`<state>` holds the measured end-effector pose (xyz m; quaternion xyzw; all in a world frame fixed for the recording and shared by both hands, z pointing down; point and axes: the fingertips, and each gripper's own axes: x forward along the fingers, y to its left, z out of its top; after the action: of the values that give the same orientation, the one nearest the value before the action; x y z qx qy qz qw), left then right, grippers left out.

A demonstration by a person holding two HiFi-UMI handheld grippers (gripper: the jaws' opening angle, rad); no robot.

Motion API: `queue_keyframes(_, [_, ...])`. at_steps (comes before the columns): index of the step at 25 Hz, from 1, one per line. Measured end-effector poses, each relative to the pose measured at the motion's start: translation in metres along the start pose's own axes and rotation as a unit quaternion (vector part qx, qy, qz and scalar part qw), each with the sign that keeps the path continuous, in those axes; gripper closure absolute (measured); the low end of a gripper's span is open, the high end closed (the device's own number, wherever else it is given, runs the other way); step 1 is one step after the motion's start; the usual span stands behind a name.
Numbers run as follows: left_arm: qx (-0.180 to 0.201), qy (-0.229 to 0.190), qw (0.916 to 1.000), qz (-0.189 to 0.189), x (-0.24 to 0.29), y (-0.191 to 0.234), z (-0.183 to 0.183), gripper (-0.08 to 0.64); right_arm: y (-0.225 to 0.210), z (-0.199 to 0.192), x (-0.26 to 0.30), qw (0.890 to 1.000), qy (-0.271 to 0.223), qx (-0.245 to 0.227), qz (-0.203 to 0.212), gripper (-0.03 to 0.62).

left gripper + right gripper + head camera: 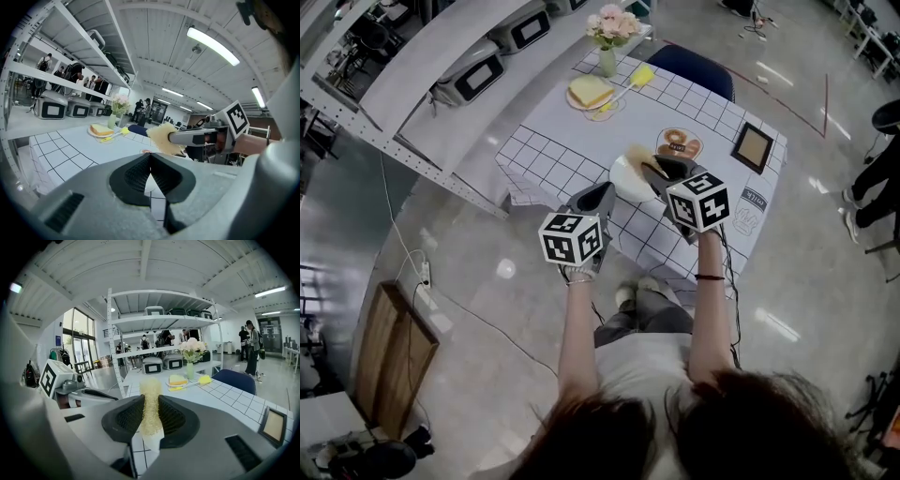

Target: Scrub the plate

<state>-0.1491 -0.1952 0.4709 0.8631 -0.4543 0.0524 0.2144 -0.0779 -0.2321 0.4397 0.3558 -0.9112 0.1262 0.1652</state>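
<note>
Right gripper view: the right hand-held gripper (pixel 151 411) pinched a yellow scourer (pixel 151 390). The left hand-held gripper (pixel 150 163) was pressed together and empty, so the unheld plate (pixel 623 178) might skid.

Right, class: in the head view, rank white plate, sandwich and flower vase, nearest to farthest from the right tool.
1. Round white plate, under the right tool and its yellow mesh scrubber.
2. Pale yellow sandwich, farther back, left.
3. Pale vase of pink flowers, far edge.
</note>
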Motion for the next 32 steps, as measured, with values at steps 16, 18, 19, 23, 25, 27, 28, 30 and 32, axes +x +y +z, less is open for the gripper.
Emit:
queue_keyframes(16, [-0.069, 0.021, 0.9972, 0.017, 0.035, 0.034, -0.023, 0.549, -0.028, -0.034, 0.070, 0.993, 0.106, -0.011, 0.043, 0.512])
queue_keyframes(18, [-0.073, 0.027, 0.9968, 0.018, 0.039, 0.038, -0.027, 0.549, -0.029, -0.039, 0.078, 0.992, 0.120, -0.015, 0.048, 0.512])
queue_keyframes(19, [-0.074, 0.030, 0.9966, 0.020, 0.041, 0.040, -0.028, 0.549, -0.029, -0.040, 0.081, 0.991, 0.125, -0.016, 0.051, 0.512])
queue_keyframes(23, [-0.085, 0.033, 0.9955, 0.025, 0.046, 0.050, -0.032, 0.549, -0.029, -0.046, 0.094, 0.988, 0.138, -0.012, 0.064, 0.512])
queue_keyframes(25, [-0.092, 0.035, 0.9949, 0.025, 0.049, 0.052, -0.035, 0.549, -0.031, -0.050, 0.098, 0.987, 0.144, -0.011, 0.065, 0.512])
queue_keyframes(27, [-0.097, 0.037, 0.9943, 0.025, 0.052, 0.054, -0.038, 0.549, -0.034, -0.053, 0.101, 0.987, 0.147, -0.009, 0.065, 0.512])
queue_keyframes(28, [-0.098, 0.039, 0.9941, 0.026, 0.053, 0.055, -0.040, 0.549, -0.035, -0.054, 0.102, 0.987, 0.149, -0.007, 0.065, 0.512])
queue_keyframes(30, [-0.101, 0.042, 0.9936, 0.027, 0.055, 0.057, -0.042, 0.549, -0.038, -0.057, 0.105, 0.986, 0.153, -0.005, 0.065, 0.512])
queue_keyframes(32, [-0.107, 0.043, 0.9929, 0.028, 0.056, 0.059, -0.044, 0.549, -0.041, -0.060, 0.107, 0.986, 0.157, -0.002, 0.064, 0.512])
